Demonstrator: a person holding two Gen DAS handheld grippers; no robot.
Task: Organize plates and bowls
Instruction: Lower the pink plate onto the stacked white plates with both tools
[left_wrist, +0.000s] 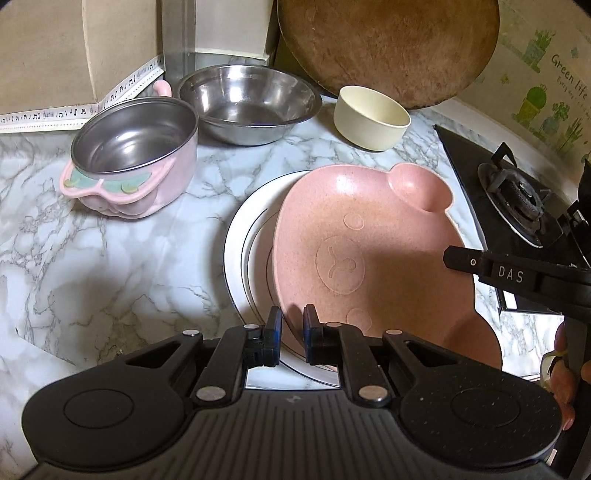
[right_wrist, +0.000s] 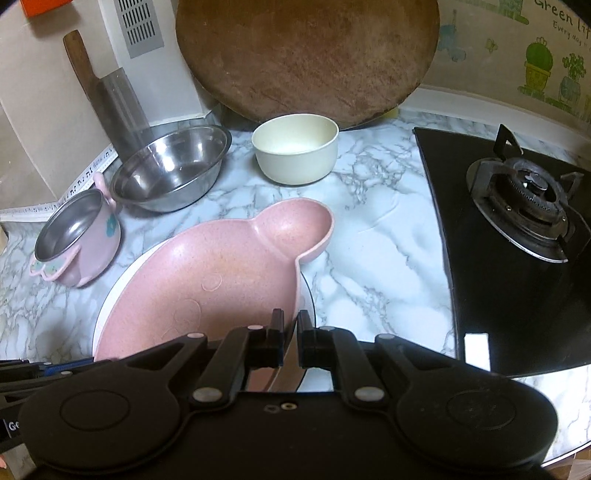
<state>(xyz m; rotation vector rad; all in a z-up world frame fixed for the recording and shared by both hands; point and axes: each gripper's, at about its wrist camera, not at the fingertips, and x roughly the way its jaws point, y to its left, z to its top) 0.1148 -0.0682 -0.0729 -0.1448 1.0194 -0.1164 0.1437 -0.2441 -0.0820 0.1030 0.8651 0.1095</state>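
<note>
Marble counter (left_wrist: 110, 258) carries the white plate (left_wrist: 240, 258); both grippers, left (left_wrist: 292, 325) and right (right_wrist: 290, 328), clamp the pink plate's (left_wrist: 369, 236) rim above it. Uneven release could tilt it off-centre.

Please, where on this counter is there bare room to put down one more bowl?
One bare patch of marble lies between the pink plate and the black stove, in front of the cream bowl. Another lies left of the white plate, in front of the pink pot. The back is crowded: pot, steel bowl, cream bowl, wooden board.
</note>
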